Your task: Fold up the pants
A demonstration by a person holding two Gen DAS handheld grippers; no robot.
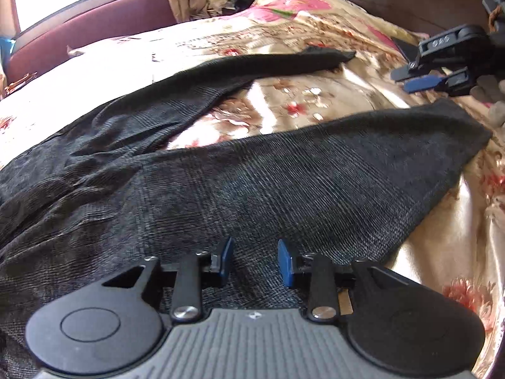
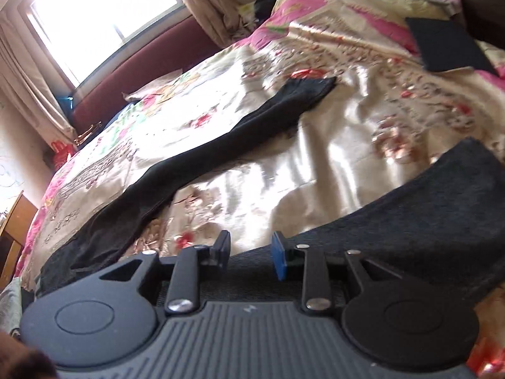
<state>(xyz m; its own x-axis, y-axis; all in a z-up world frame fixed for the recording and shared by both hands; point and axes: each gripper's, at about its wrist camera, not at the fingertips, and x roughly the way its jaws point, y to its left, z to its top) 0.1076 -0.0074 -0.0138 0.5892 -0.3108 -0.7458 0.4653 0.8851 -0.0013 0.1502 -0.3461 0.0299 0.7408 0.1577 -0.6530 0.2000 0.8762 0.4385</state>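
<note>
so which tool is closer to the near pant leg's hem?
Right. The right tool hangs just beyond the near leg's hem, clear of the cloth. The left tool sits over the same leg further up, toward the seat. Both open, empty.

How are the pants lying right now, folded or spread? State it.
Spread. The pants lie flat on the floral bedspread, both legs splayed apart with bedspread showing between them; no fold made.

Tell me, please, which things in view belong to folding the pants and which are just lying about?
Belonging to the job:
- dark pants, legs spread apart on the floral bedspread
- left hand-held gripper, open above the near leg
- right hand-held gripper, open, nothing between its fingers

Just lying about:
- flat black item near the pillows
- curtain
</note>
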